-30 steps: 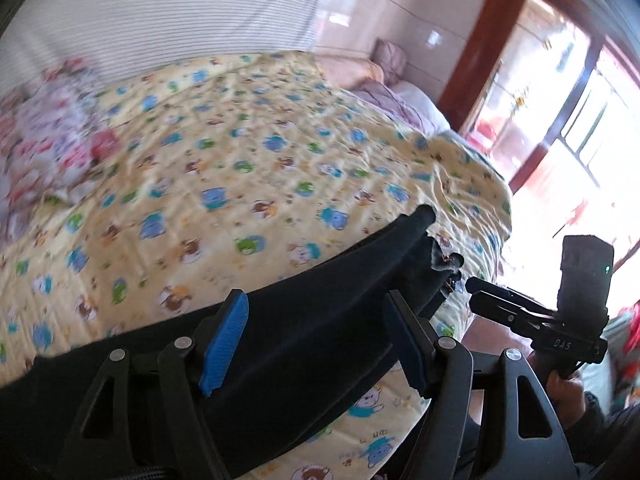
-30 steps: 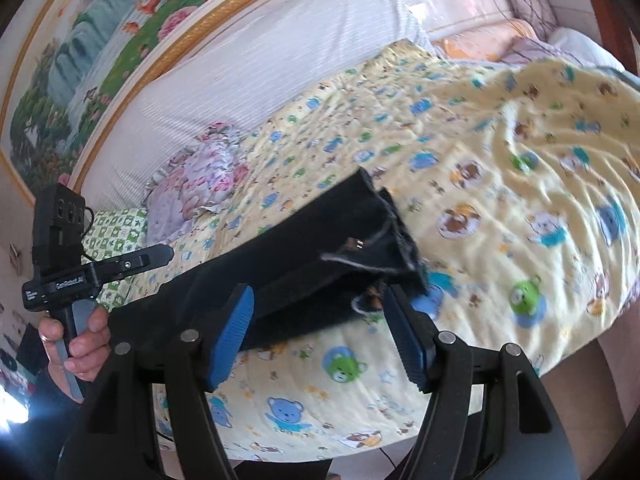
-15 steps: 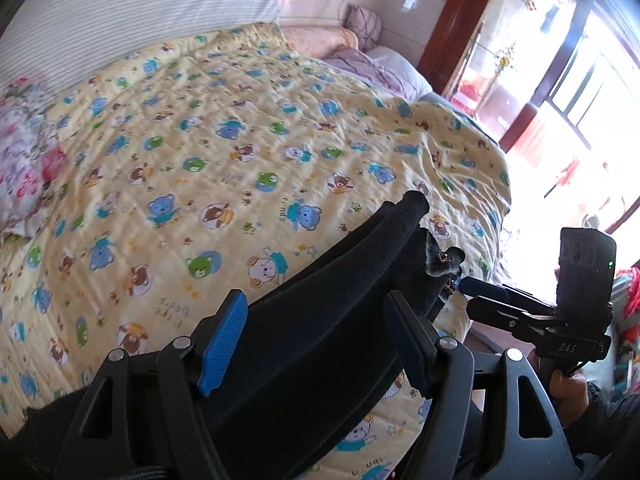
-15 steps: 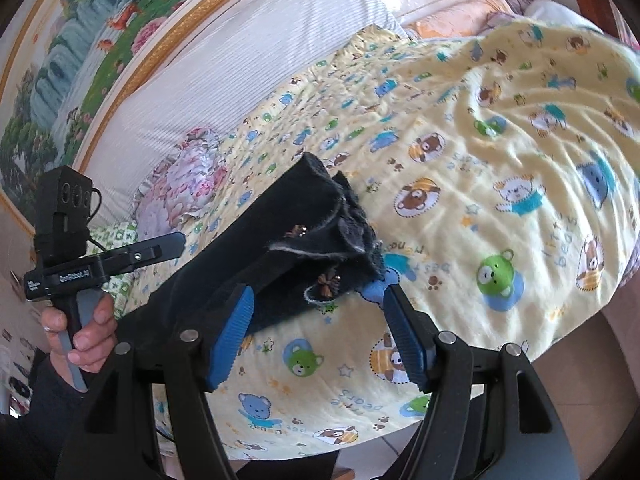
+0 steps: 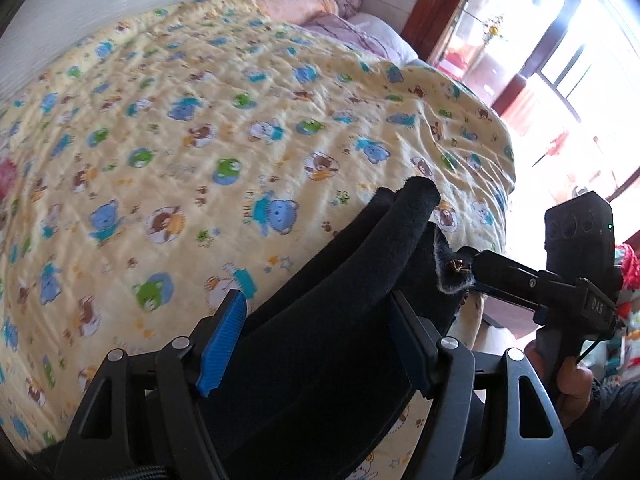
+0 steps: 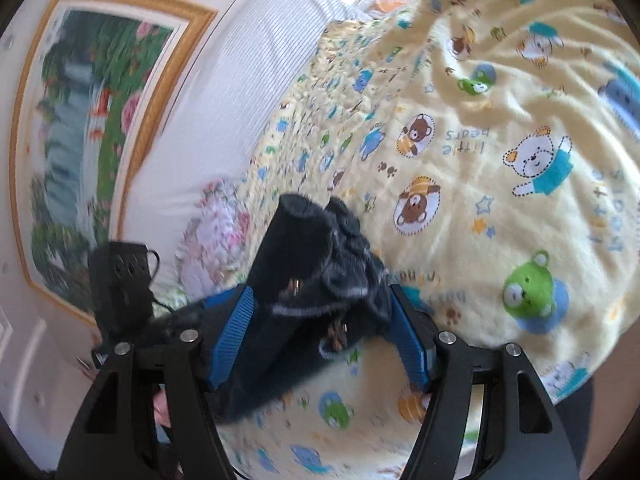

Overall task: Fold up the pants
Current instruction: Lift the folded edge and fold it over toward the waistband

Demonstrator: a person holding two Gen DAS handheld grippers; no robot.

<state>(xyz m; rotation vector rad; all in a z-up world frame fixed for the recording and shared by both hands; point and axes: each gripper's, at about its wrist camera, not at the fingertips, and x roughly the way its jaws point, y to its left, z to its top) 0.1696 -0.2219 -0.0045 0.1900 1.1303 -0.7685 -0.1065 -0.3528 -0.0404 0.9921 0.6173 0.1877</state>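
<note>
My left tongs point(image 5: 316, 344) stand apart, with the black pants point(image 5: 340, 320) bunched between the blue pads without being pinched. My right tongs point(image 6: 324, 336) are likewise spread around the waistband end of the pants point(image 6: 312, 264). The pants lie along the near edge of the bed, on the yellow bear-print quilt point(image 5: 208, 128), toward its right corner.

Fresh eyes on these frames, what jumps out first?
The dark navy fleece pants dominate, a thick bundle running between the left tongs and, waistband bunched, between the right tongs. Behind them spreads the yellow quilted bedspread printed with cartoon bears, with a gold-framed garden painting on the wall.
</note>
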